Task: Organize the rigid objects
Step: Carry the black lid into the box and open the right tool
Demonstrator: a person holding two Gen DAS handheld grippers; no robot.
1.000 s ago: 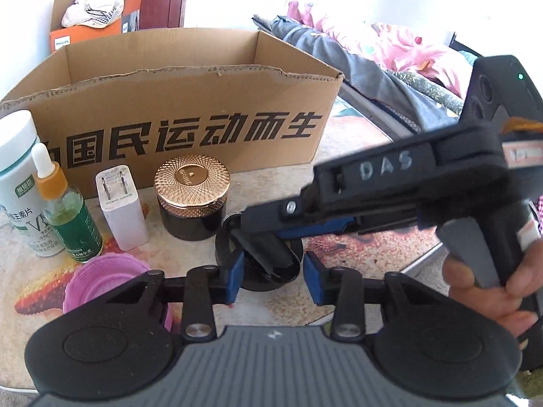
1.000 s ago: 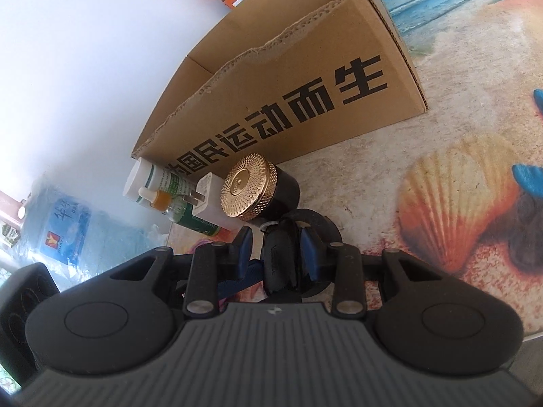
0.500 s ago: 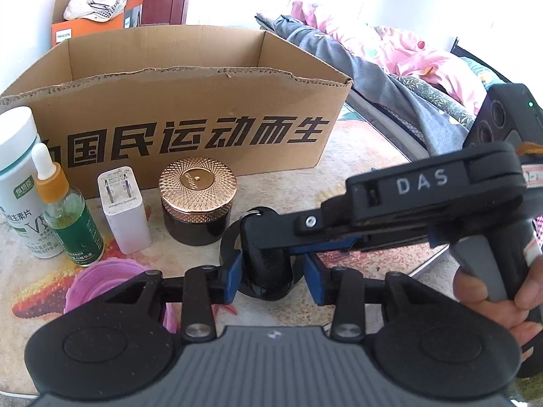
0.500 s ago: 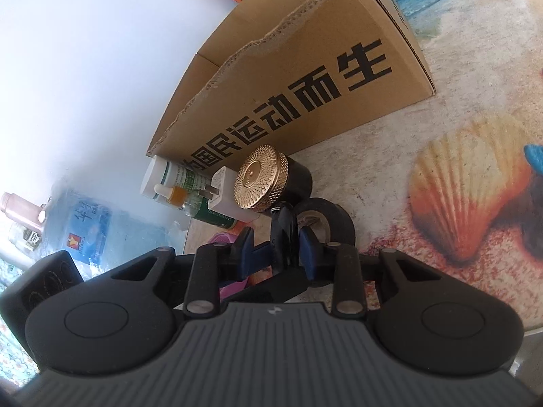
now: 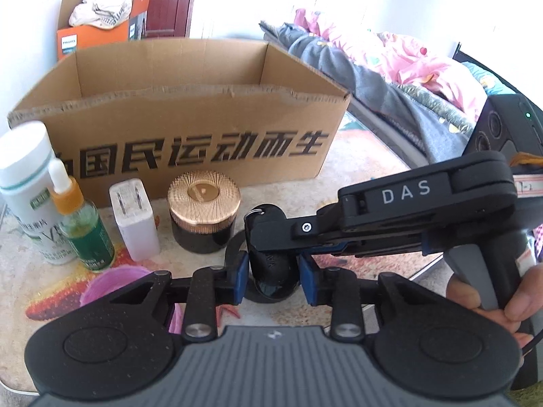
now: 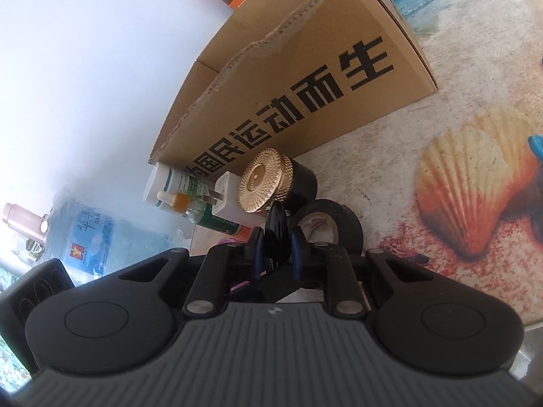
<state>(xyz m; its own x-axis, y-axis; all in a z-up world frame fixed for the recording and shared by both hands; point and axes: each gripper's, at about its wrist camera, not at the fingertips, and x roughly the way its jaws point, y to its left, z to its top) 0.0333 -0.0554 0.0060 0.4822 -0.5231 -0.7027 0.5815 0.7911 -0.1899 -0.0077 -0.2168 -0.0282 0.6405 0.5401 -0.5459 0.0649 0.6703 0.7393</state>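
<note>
My right gripper is shut on a flat black round object and holds it on edge, lifted above the table; it also shows in the left wrist view. A black tape roll stands on the table just right of it. My left gripper is open, its blue pads either side of the held black object without clamping it. Behind stand a gold-lidded black jar, a white charger, a green dropper bottle and a white bottle. The open cardboard box stands behind them.
A pink lid lies at the left front. The table edge runs on the right, with a bed with pink bedding beyond. An orange box sits behind the carton. A water jug stands below.
My right gripper has lifted the black round object off the table and turned it on edge. The left gripper has risen slightly, its pads now flanking the object.
</note>
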